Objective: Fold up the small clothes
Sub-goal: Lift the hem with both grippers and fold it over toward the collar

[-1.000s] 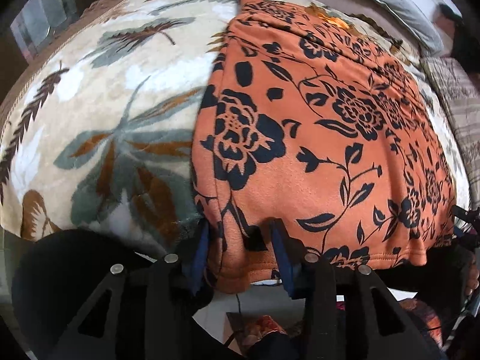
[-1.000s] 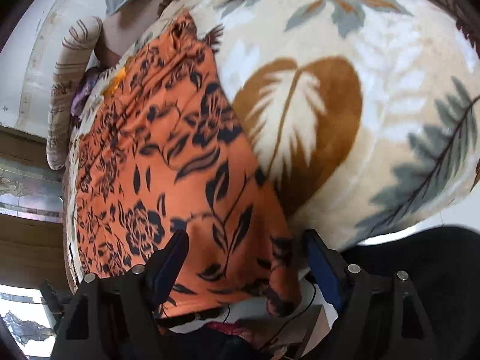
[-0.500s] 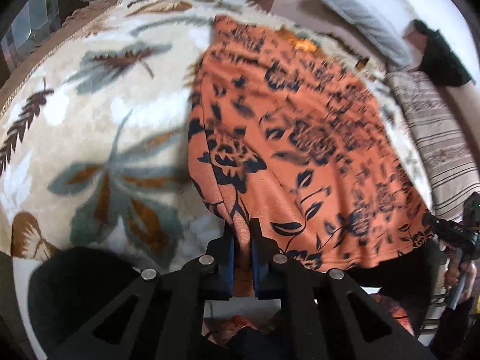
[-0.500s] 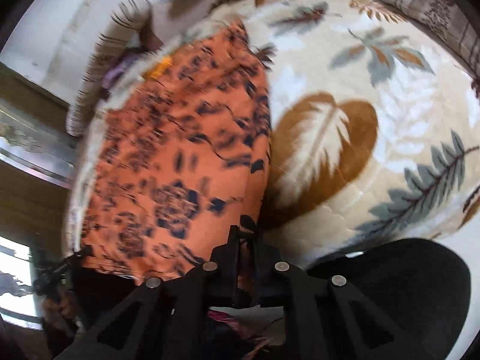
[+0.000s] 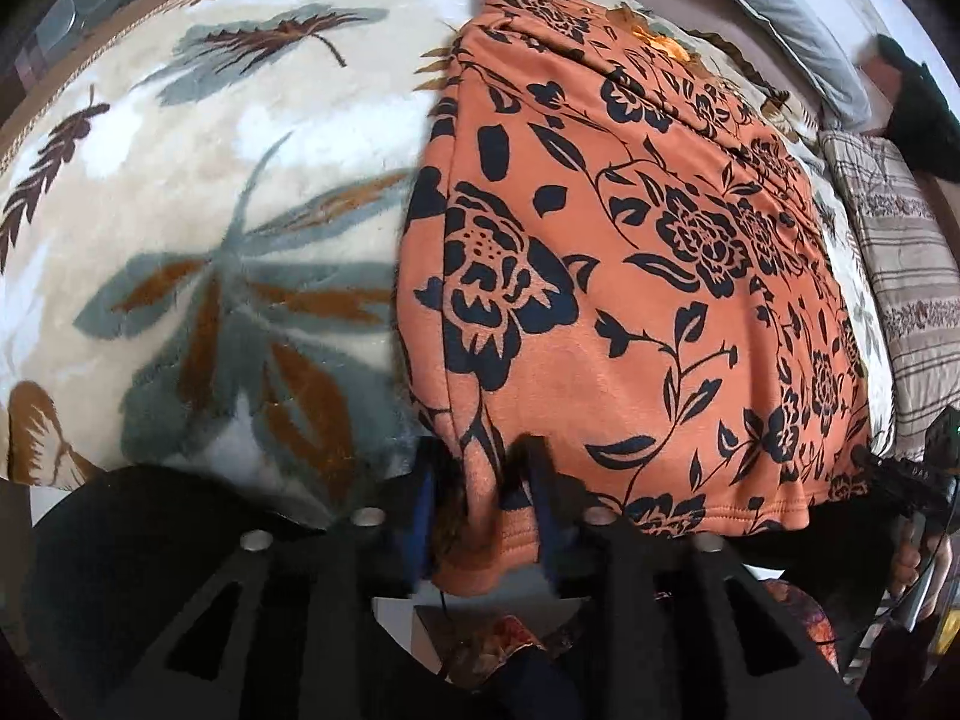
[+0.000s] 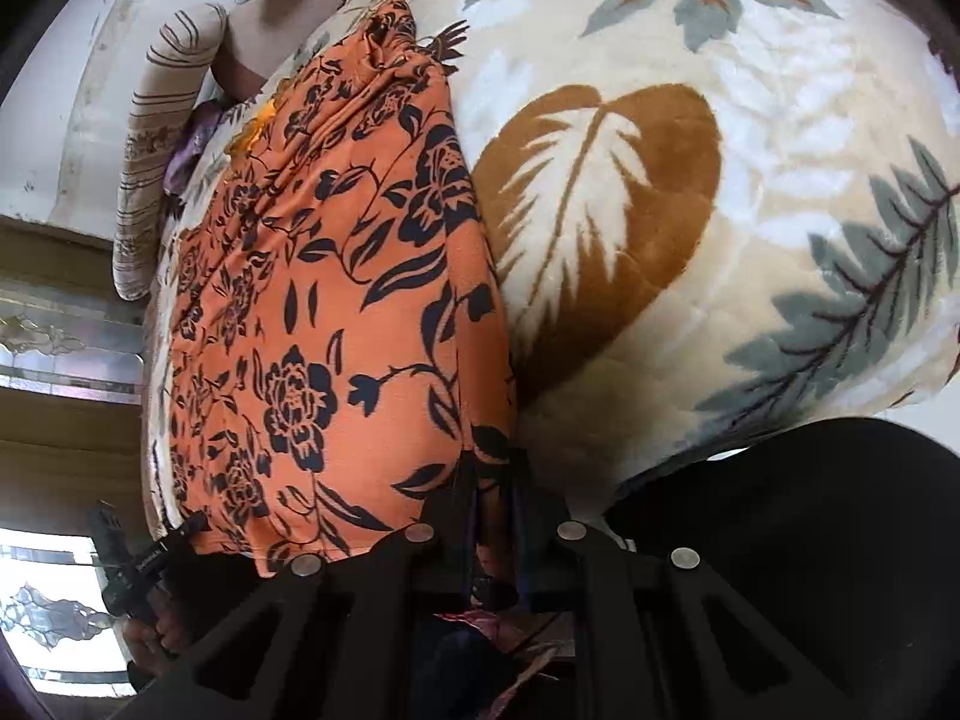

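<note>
Left gripper [image 5: 483, 498] at the near hem, jaws opening with a bunched corner of the orange floral garment [image 5: 630, 252] between them – pads no longer clamping. Right gripper [image 6: 495, 516] is pinched tight on the other hem corner. Beyond, the garment lies spread lengthwise over the leaf-print blanket [image 6: 750, 210], far end toward the pillows [image 5: 786, 18] – no fold made yet, all folding remains.
</note>
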Demonstrator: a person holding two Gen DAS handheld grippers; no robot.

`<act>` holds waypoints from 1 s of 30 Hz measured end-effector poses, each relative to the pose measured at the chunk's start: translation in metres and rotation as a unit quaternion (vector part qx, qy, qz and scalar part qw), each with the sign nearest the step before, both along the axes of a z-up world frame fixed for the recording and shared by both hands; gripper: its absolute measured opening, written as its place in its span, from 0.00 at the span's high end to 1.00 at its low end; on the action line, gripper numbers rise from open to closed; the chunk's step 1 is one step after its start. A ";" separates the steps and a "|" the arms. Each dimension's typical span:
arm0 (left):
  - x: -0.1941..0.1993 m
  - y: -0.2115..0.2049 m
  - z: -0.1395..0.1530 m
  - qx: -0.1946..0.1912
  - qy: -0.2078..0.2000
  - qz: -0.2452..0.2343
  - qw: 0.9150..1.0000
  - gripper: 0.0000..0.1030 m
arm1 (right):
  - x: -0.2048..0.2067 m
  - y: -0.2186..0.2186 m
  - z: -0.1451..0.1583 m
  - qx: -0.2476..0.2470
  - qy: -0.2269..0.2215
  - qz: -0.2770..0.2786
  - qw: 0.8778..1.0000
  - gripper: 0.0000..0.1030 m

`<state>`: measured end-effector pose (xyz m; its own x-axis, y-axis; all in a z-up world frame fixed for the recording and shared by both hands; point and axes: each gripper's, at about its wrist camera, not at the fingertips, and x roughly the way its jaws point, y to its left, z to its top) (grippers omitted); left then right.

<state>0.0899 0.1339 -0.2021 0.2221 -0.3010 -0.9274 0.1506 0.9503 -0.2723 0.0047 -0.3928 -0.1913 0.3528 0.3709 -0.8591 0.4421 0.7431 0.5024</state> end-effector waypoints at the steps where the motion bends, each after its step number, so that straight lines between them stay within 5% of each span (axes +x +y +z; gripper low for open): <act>1: 0.001 -0.001 -0.001 -0.003 0.002 -0.001 1.000 0.64 | 0.001 0.001 -0.001 -0.003 0.002 0.003 1.000 0.87; 5: -0.001 -0.006 -0.002 0.009 0.001 -0.012 1.000 0.62 | 0.006 0.009 -0.006 -0.015 0.013 0.016 1.000 0.71; 7: -0.002 -0.006 -0.003 0.008 0.003 -0.015 1.000 0.62 | 0.010 0.013 -0.008 -0.009 0.010 0.022 1.000 0.49; 8: -0.003 -0.009 -0.004 0.008 0.004 -0.017 1.000 0.63 | 0.011 0.016 -0.007 -0.009 0.002 0.025 1.000 0.48; 9: -0.004 -0.009 -0.004 0.010 0.003 -0.019 1.000 0.66 | 0.011 0.018 -0.006 -0.018 0.002 0.028 0.999 0.48; 10: -0.004 -0.010 -0.004 0.012 0.003 -0.021 1.000 0.77 | 0.012 0.021 -0.005 -0.030 0.002 0.034 0.999 0.58; 13: -0.005 -0.009 -0.003 0.001 0.003 -0.027 1.000 0.88 | 0.011 0.024 0.002 -0.052 -0.007 0.050 0.997 0.91; 21: 0.004 -0.005 0.039 -0.061 -0.026 -0.052 0.996 0.90 | 0.018 0.018 0.060 -0.027 -0.094 0.062 0.993 0.92; 30: 0.070 0.013 0.101 -0.147 -0.074 -0.020 0.986 0.91 | 0.068 -0.016 0.119 -0.008 -0.187 0.026 0.982 0.92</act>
<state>0.1595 0.1468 -0.1015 0.3301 -0.5638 -0.7571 0.2453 0.8257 -0.5079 0.0724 -0.4085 -0.0720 0.6253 0.3847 -0.6790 0.1908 0.7682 0.6111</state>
